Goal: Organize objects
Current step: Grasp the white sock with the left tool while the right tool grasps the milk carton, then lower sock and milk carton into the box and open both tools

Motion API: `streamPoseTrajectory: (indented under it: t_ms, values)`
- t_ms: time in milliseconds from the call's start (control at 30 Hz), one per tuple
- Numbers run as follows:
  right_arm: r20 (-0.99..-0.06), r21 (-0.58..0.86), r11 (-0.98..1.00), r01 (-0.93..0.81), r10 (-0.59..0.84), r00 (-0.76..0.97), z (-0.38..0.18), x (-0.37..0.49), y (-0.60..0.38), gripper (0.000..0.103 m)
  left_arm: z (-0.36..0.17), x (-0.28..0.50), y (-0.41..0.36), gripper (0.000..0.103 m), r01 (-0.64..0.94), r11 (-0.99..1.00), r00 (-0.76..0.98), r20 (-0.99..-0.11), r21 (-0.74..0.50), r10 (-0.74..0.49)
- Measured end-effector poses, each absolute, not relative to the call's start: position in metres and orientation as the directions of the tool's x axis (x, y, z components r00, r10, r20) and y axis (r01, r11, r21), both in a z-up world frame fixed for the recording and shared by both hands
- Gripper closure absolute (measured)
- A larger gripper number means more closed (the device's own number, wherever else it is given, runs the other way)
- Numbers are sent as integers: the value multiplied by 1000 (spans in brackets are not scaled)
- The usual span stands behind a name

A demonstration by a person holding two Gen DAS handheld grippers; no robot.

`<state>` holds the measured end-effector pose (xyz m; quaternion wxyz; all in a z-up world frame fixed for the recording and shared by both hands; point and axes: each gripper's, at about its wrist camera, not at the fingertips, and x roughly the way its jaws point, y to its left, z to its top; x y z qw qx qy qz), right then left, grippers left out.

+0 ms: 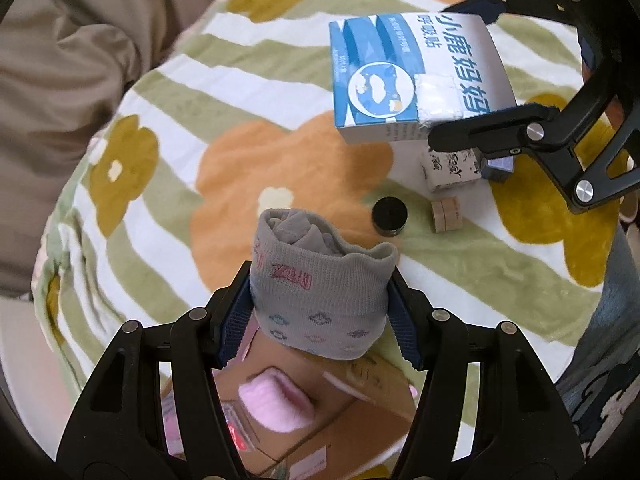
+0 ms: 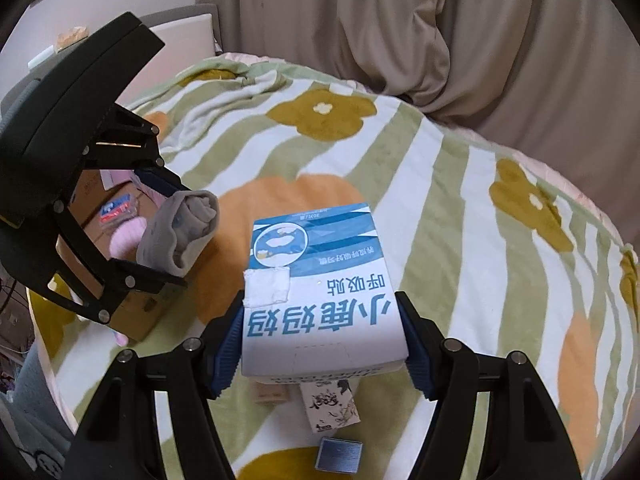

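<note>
My left gripper (image 1: 320, 320) is shut on a rolled grey sock (image 1: 320, 280) and holds it above an open cardboard box (image 1: 320, 420) that has a pink fluffy item (image 1: 276, 404) inside. My right gripper (image 2: 324, 340) is shut on a blue and white carton (image 2: 320, 280) with Chinese print, held above the blanket. In the left wrist view the carton (image 1: 412, 76) and the right gripper (image 1: 460, 68) are at the upper right. In the right wrist view the left gripper (image 2: 176, 232) with the sock (image 2: 180, 232) is over the box (image 2: 132, 312) at the left.
A flowered green-striped blanket (image 1: 240, 160) covers the bed. On it lie a black round lid (image 1: 389, 216), a small tan cylinder (image 1: 447, 215), a white patterned box (image 1: 450, 168) and a small blue box (image 2: 339, 455). Beige bedding (image 2: 440, 40) lies behind.
</note>
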<state>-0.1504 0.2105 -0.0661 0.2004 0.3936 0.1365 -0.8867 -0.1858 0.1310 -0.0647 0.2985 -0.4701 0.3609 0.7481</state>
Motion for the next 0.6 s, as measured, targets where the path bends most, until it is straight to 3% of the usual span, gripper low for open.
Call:
streamPoseTrajectory:
  t_ms: [267,600]
  values:
    - [-732,-73,-876,477,-278,-622,-38,-144,170,38,-28,-172,71,44,-710,-648,-450,-885,276,116]
    - [-731,-59,-850,523,-320,-602,-36,-149,101,38,-24,-174,-29,44,-574,-779,-489,-869,253,79]
